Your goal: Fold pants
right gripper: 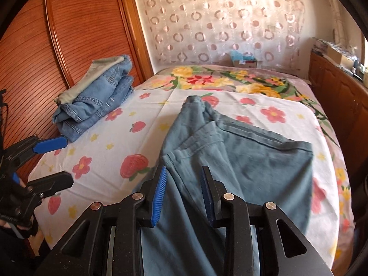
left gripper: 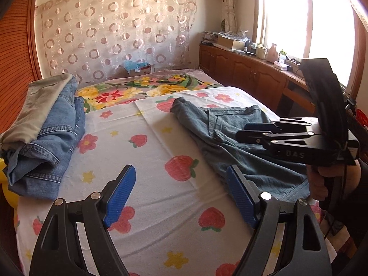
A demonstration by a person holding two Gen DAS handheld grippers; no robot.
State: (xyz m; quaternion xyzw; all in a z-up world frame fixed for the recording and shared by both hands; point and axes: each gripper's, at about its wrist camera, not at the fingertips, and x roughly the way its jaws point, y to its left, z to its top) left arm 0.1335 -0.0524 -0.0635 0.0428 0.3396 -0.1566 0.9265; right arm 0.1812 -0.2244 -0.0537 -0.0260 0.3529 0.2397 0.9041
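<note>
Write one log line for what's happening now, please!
left tool: open, empty | right tool: around teal cotton pants, unclear if gripped | folded blue denim jeans pile: beside, apart

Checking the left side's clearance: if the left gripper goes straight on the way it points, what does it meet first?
Probably the bare strawberry-print sheet. The left gripper is open and empty, aimed down between the folded jeans and the teal pants; neither looks to lie in its line, though depth is uncertain.

Bed (left gripper: 161, 142) in middle, strawberry sheet. Circle curtain (left gripper: 115, 30) at 12. Bright window (left gripper: 306, 23) at 2. Brown wood cupboards (left gripper: 248, 73) under window. Wood wardrobe (right gripper: 69, 34) at 10.
</note>
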